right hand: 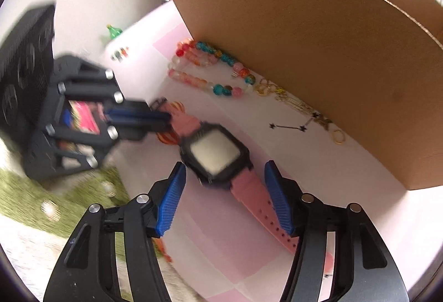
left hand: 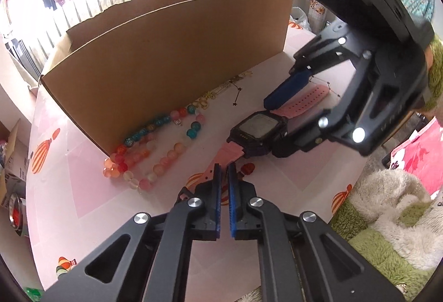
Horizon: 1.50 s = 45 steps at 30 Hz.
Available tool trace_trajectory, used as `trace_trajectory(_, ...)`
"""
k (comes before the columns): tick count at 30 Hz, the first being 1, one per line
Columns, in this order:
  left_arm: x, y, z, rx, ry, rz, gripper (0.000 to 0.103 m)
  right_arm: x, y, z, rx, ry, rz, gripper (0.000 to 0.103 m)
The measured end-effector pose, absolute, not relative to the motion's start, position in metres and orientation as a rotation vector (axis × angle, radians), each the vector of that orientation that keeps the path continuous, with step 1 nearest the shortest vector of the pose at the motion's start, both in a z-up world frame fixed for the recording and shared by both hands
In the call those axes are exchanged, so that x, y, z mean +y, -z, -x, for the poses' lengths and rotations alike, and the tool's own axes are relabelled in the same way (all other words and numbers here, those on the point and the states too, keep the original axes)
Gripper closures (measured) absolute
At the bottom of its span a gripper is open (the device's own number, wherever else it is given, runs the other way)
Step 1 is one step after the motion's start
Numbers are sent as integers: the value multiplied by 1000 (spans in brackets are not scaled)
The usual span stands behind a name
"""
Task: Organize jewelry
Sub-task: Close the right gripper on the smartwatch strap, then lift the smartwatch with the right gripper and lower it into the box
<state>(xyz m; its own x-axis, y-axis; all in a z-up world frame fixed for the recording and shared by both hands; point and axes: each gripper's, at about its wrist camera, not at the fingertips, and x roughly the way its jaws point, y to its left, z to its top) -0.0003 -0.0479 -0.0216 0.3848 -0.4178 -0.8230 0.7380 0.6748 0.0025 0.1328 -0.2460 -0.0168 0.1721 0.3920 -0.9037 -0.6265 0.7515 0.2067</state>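
Clenched left jaws (left hand: 224, 173) are pinching the watch (right hand: 214, 155) strap lying before the box (right hand: 318, 53), right jaws (right hand: 225, 199) are straddling released, risking the thin strap slipping free.

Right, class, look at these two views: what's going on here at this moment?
A person works two handheld tongs over a pink table strewn with jewelry. The left tongs are shut on one end of the pink strap of a watch. The right tongs are open, straddling the other strap. Bead bracelets and gold chains lie along a cardboard box.
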Motion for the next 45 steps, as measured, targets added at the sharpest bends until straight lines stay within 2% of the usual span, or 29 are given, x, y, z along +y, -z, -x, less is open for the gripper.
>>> trace_trajectory(5, -31, 17, -27, 983, 778, -232, 100, -248, 17, -115, 1113, -608, 377, 48)
trace_trajectory(7, -26, 17, -34, 998, 776, -195, 100, -252, 15, -115, 1093, -568, 367, 56)
trace_trajectory(9, -25, 19, -37, 1009, 761, -195, 100, -259, 13, -116, 1086, -522, 341, 72)
trace_trajectory(10, -27, 19, -36, 1013, 743, -210, 100, -264, 12, -117, 1083, -500, 326, 75)
trace_trajectory(15, -23, 25, -40, 1047, 717, -208, 100, -281, 9, -119, 1089, -462, 242, 84)
trace_trajectory(20, -25, 22, -35, 977, 719, -287, 99, -294, 6, -126, 1100, -442, 177, 95)
trace_trajectory(21, -26, 21, -32, 961, 720, -308, 98, -298, 6, -128, 1110, -449, 146, 95)
trace_trajectory(26, -41, 23, -23, 886, 720, -414, 76, -327, 4, -140, 1158, -483, 10, 97)
trace_trajectory(30, -51, 21, -22, 824, 709, -492, 70, -348, 3, -151, 1194, -507, -67, 99)
trace_trajectory(35, -60, 27, -30, 800, 644, -574, 72, -356, 3, -153, 1211, -526, -108, 100)
trace_trajectory(36, -59, 26, -31, 799, 636, -572, 76, -350, 6, -146, 1208, -522, -104, 100)
trace_trajectory(37, -58, 26, -33, 805, 637, -563, 86, -350, 5, -146, 1205, -518, -99, 100)
trace_trajectory(38, -57, 26, -34, 812, 639, -551, 92, -350, 4, -145, 1201, -512, -93, 100)
trace_trajectory(40, -56, 25, -35, 814, 647, -526, 97, -345, 3, -143, 1191, -493, -77, 100)
trace_trajectory(45, -53, 15, -31, 792, 644, -476, 98, -341, -9, -129, 1133, -451, -29, 102)
